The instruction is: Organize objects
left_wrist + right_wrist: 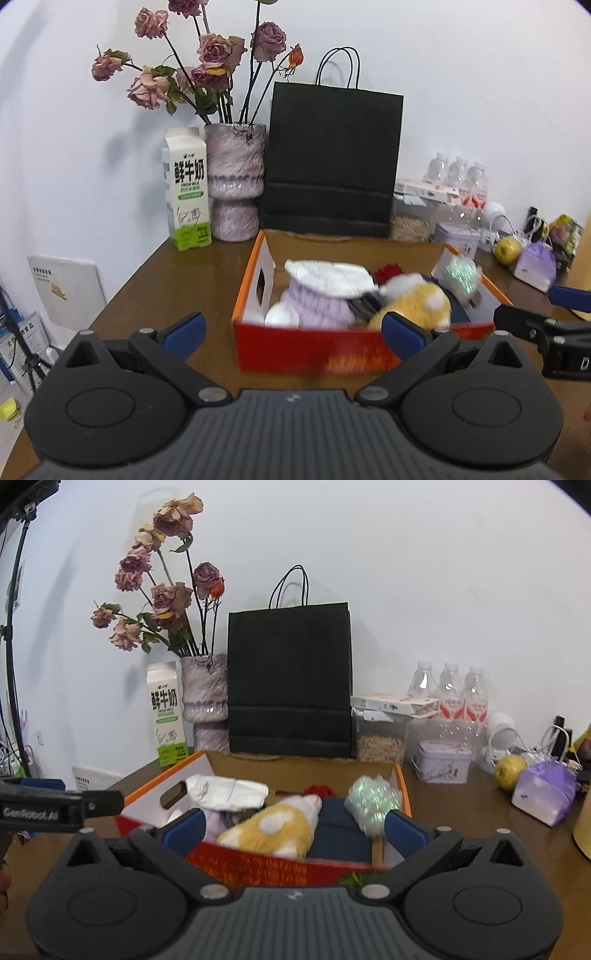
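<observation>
An open red and orange box [310,347] sits on the brown table [166,280]. It holds a yellow plush toy [417,302], a lilac knit item [317,306], a white cloth [328,277], a glittery green ball [461,275] and a red bit [388,271]. My left gripper [293,334] is open and empty just in front of the box. My right gripper [293,829] is open and empty over the box's near wall [280,867], with the plush toy [277,827] between its fingers.
At the back stand a milk carton [188,192], a vase of dried roses [236,181], a black paper bag [332,158], water bottles [448,690], a cereal jar [380,738] and a tin [441,762]. An apple [511,771] and purple tissue pack [545,797] lie right.
</observation>
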### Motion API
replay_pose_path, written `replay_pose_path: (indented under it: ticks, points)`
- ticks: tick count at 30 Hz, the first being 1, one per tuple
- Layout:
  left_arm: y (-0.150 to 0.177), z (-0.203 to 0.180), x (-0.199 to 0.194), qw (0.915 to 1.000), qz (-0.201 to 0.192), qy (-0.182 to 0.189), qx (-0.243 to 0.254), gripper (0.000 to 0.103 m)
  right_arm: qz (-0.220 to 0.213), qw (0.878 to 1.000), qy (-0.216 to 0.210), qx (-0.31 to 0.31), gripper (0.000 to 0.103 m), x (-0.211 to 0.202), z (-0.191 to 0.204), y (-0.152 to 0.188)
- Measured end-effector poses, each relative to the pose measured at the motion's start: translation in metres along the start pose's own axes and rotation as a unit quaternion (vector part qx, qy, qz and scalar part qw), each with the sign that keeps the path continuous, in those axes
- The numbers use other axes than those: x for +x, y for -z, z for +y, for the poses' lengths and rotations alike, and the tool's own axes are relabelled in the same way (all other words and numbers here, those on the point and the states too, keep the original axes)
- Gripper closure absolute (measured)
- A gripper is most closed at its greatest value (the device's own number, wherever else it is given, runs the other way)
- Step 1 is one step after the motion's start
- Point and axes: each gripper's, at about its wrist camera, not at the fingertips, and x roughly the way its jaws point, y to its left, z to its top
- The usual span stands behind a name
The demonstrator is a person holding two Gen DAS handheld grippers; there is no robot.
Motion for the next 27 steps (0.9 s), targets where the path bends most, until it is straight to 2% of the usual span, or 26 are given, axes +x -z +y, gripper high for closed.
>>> replay_pose_path:
  ticks: [9, 20, 27]
  points:
    - [0.032, -0.002, -0.058, 0.9998, 0.020, -0.001, 0.008, 0.000, 0.044, 0.999, -0.004, 0.005, 0.000, -0.051, 0.009, 0.027]
    - [0.062, -0.005, -0.107, 0.9995, 0.030, -0.009, 0.005, 0.000, 0.049, 0.999, 0.000, 0.012, 0.000, -0.108, 0.019, 0.050]
    - [0.067, -0.005, -0.126, 0.9997, 0.022, -0.009, 0.004, 0.000, 0.044, 0.999, 0.004, 0.015, 0.000, -0.130, 0.021, 0.055]
